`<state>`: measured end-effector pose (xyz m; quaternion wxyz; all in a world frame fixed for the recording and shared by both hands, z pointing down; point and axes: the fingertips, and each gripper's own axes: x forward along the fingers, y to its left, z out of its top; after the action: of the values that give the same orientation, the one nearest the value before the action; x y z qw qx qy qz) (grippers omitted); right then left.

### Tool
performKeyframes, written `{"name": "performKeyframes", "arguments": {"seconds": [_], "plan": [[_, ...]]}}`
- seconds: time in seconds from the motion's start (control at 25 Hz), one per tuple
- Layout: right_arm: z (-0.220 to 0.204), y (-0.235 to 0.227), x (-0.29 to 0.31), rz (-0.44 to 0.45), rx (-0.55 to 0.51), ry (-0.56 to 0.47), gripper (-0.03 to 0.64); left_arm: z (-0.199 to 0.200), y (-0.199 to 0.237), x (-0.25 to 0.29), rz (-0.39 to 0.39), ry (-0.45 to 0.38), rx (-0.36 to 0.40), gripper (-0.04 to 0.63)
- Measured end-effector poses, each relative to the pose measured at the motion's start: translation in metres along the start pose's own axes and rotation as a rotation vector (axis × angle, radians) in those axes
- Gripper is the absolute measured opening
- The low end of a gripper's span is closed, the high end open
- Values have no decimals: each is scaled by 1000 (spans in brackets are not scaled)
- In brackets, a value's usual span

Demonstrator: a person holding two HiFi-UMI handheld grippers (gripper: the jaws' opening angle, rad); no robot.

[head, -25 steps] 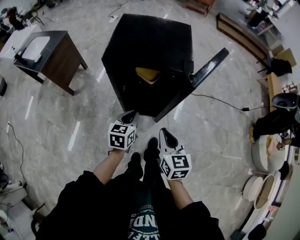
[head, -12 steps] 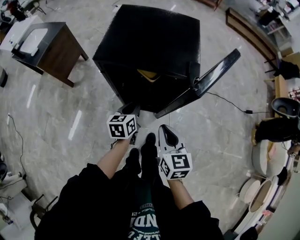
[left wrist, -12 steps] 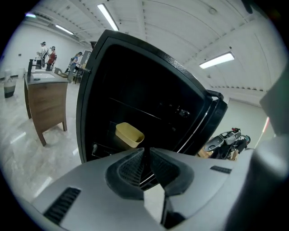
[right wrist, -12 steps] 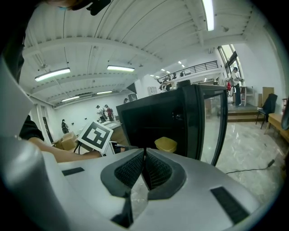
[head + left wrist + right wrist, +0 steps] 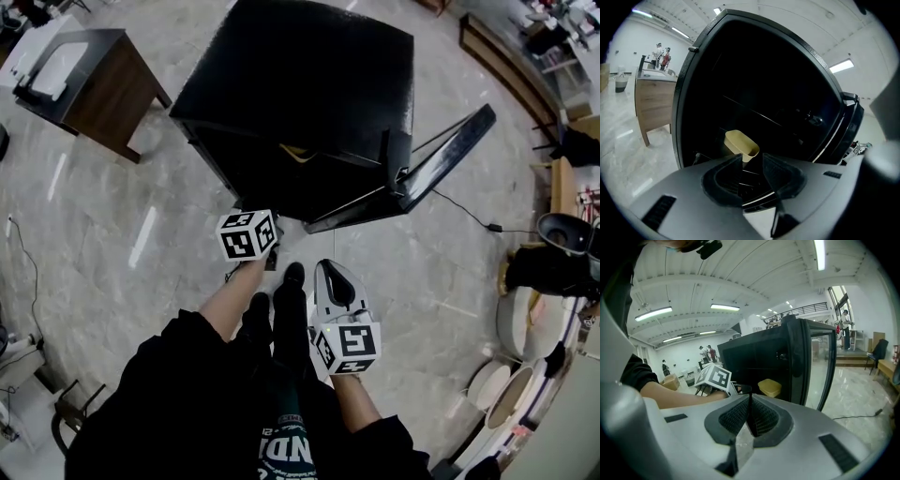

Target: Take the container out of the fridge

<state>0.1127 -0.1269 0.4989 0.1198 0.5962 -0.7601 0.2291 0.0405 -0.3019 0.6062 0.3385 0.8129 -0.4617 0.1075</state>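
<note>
A black fridge [image 5: 300,94] stands on the floor with its door [image 5: 441,159] swung open to the right. Inside it sits a pale yellow container [image 5: 298,151], upright on a wire shelf [image 5: 740,144]. My left gripper [image 5: 752,161] is just in front of the fridge's opening and points at the container, still short of it. Its jaws have just been opening; they stand open with nothing between them. My right gripper [image 5: 337,281] hangs further back over the floor, shut and empty [image 5: 750,401]; past it the container [image 5: 769,387] shows beside the door.
A wooden desk [image 5: 84,75] stands at the upper left. A cable [image 5: 469,216] runs across the floor right of the door. Chairs and round furniture [image 5: 525,300] crowd the right edge. My black shoes [image 5: 291,281] are just below the fridge.
The left gripper has moved forward to the fridge's open front. The fridge fills more of the head view. The right gripper has stayed back near my body.
</note>
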Motion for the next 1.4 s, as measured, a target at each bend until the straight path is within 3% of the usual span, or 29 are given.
{"name": "performKeyframes", "arguments": {"seconds": [0.32, 1.16, 1.4], "plan": [[-21, -17, -3, -26, 24, 36, 37, -2, 9, 31, 31, -15, -10, 144], [-73, -37, -14, -75, 56, 129, 37, 10, 33, 102, 93, -118, -197, 144], [-96, -41, -16, -97, 73, 148, 37, 4, 42, 121, 104, -131, -208, 147]]}}
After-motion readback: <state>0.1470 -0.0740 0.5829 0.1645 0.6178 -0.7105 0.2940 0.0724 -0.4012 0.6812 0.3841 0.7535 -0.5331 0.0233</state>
